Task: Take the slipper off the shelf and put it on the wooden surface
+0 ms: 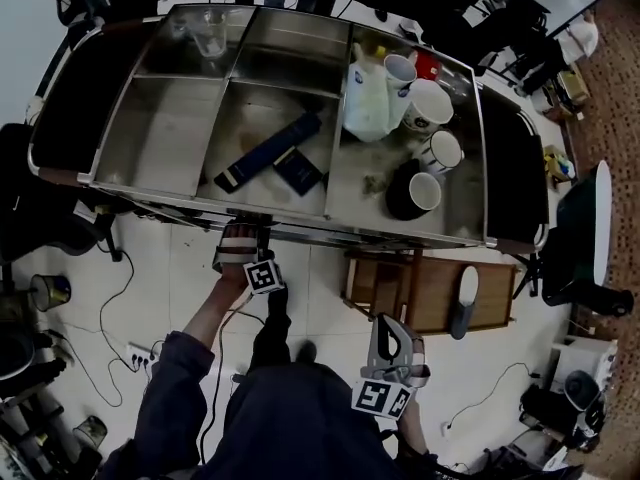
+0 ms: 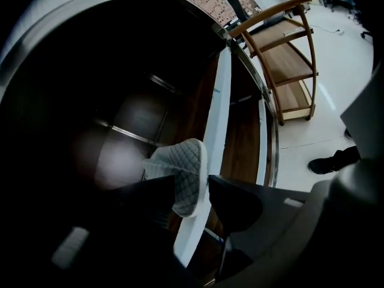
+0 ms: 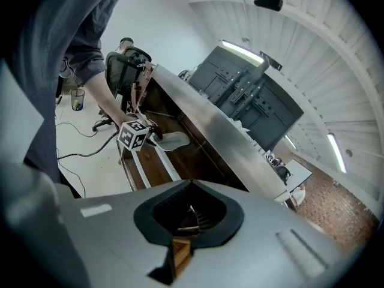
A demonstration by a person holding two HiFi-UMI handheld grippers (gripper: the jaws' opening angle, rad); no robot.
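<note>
A grey quilted slipper [image 2: 183, 161] lies between the jaws of my left gripper [image 2: 192, 188], which close on its sides. It pokes out at the lower shelf's white front rail [image 2: 216, 119], under the steel counter. From the head view the left gripper [image 1: 240, 251] reaches under the counter's near edge with the slipper [image 1: 237, 238] at its tip. In the right gripper view the slipper [image 3: 171, 140] sticks out beyond the left gripper's marker cube [image 3: 133, 135]. My right gripper [image 1: 392, 348] hangs near my body, jaws together and empty. A low wooden rack [image 1: 425, 268] stands to the right with another slipper [image 1: 465, 301] on it.
The steel counter [image 1: 160, 138] holds mugs [image 1: 430, 108], a jug, a glass [image 1: 210, 33] and dark blue boxes [image 1: 268, 151]. Cables and a power strip [image 1: 140, 353] lie on the white floor at left. Chairs and clutter stand at the right.
</note>
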